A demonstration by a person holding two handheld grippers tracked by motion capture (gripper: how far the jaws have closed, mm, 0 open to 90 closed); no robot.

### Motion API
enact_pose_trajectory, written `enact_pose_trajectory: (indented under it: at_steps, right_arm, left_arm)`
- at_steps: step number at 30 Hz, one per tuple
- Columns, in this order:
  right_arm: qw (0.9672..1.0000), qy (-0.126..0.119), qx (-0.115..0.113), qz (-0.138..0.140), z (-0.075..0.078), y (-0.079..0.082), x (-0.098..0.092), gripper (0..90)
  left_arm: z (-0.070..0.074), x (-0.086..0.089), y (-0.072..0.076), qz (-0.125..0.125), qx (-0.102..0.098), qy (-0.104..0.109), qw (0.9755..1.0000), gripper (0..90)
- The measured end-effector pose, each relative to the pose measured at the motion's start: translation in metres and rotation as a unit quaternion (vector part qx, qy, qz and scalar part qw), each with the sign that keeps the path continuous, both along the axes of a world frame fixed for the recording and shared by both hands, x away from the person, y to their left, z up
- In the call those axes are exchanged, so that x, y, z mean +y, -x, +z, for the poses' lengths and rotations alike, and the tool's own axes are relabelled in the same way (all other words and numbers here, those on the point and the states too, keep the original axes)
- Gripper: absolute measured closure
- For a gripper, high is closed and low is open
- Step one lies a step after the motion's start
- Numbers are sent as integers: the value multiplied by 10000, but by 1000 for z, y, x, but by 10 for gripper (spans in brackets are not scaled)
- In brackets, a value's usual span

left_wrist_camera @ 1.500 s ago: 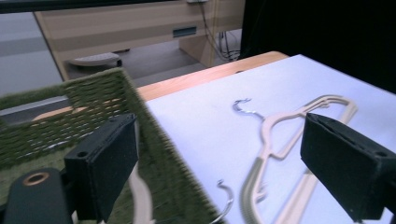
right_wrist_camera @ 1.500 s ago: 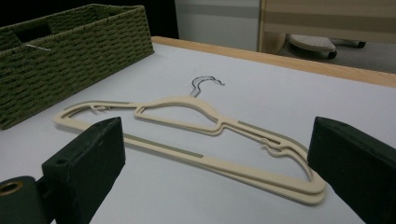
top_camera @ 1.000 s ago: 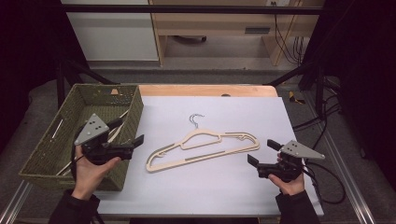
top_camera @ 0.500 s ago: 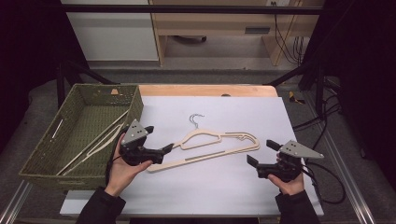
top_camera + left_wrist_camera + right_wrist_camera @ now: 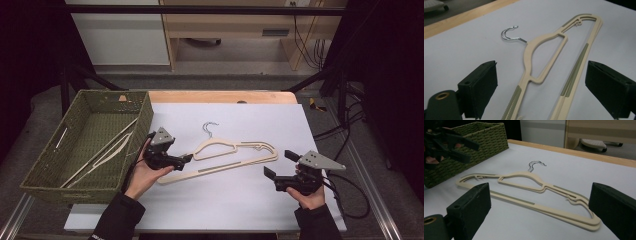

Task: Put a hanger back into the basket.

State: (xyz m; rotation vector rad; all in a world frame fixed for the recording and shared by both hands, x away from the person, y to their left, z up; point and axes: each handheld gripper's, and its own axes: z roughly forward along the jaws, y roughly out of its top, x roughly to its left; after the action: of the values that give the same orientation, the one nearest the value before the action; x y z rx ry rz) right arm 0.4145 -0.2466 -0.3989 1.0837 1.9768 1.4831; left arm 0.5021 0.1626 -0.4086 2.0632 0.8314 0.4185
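the cream hanger [image 5: 225, 156] lies flat on the white table sheet [image 5: 240, 210], its metal hook [image 5: 210, 127] pointing away from the person. the left gripper [image 5: 186, 159] sits at the hanger's left end with its jaws wide apart – both rails run between them, untouched. the right gripper [image 5: 272, 173] rests just off the hanger's right end, jaws also apart. a green wicker basket [image 5: 47, 170] stands at the table's left edge, with more hangers [image 5: 100, 157] in it.
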Motion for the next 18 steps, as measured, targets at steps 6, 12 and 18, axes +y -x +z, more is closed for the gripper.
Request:
enact_pose_trajectory:
  at_steps: [6, 12, 18]
  right_arm:
    - [10000, 1, 7, 18, 0, 0, 0, 48]
    - [10000, 16, 23, 48, -1, 0, 1, 48]
    - [10000, 42, 43, 66, -2, -1, 2, 48]
  left_arm:
    - [-17, -6, -15, 24, 197, -366, 9991, 150]
    - [-32, -9, -27, 5, 387, -678, 9969, 240]
    - [-42, -6, -36, -4, 558, -844, 9949, 328]
